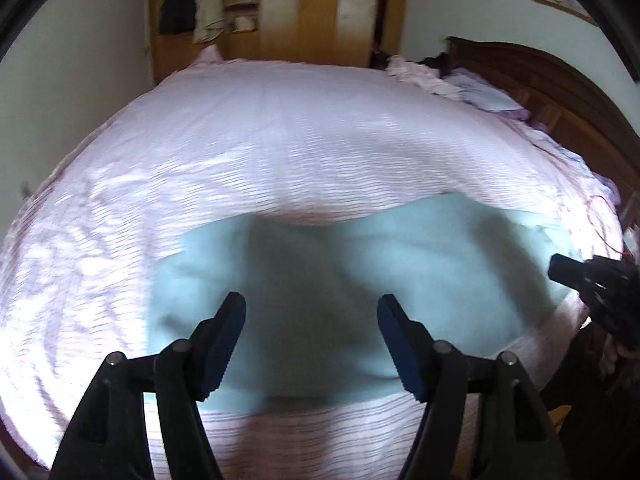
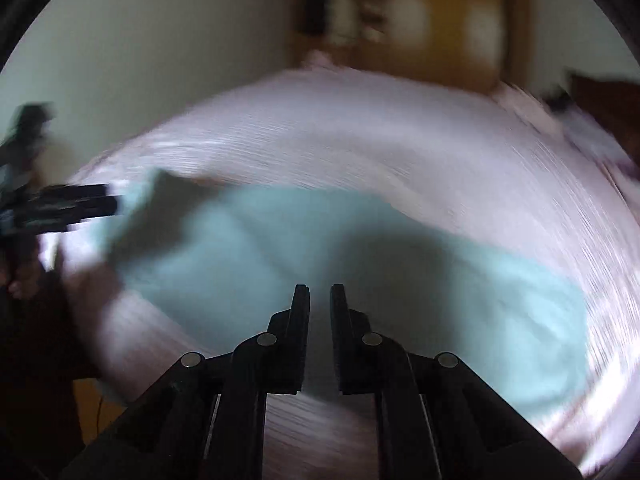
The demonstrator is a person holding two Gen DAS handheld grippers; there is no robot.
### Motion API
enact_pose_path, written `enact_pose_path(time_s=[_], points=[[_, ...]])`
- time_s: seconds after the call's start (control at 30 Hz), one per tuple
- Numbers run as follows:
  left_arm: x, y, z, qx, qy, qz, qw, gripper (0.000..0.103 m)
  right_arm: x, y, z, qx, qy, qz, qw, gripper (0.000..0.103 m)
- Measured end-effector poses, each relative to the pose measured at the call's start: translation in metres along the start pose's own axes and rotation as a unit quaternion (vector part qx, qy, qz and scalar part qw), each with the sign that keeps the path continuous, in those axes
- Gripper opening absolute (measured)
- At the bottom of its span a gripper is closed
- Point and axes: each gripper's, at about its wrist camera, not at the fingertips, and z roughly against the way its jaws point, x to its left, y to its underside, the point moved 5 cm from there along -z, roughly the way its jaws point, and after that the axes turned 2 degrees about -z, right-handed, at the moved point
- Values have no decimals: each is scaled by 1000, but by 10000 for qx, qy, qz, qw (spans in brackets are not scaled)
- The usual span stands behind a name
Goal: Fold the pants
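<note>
The pants (image 1: 340, 280) lie spread on the bed (image 1: 280, 140), near its front edge. Behind the bed stands a wardrobe (image 1: 304, 8); pillows (image 1: 480, 92), seemingly, lie far right.

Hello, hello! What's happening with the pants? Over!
Left gripper open, empty. Right gripper shut, empty. Pants lying flat on bed, nobody holding them. Nothing in the way.

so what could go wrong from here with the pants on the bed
1. Neither gripper holds the light blue pants: the left gripper is open above them, and the right gripper is almost shut with nothing visible between its fingers. A loose fold could spring open.
2. Both views are blurred, so a quick regrab may miss the edge.
3. A low grab might pinch the pink bedspread too.
</note>
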Motion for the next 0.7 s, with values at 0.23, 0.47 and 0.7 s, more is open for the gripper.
enact_pose_path(time_s=[0.23, 0.47, 0.7], points=[[81, 23, 21, -93, -559, 863, 9947, 73, 146, -23, -28, -402, -1198, 1355, 9827, 3], [132, 74, 19, -12, -679, 1206, 9904, 73, 228, -15, -82, -261, -1269, 2676, 9548, 3], [169, 99, 20, -41, 2, 2160, 9764, 73, 251, 0, -127, -213, -452, 3748, 9258, 3]])
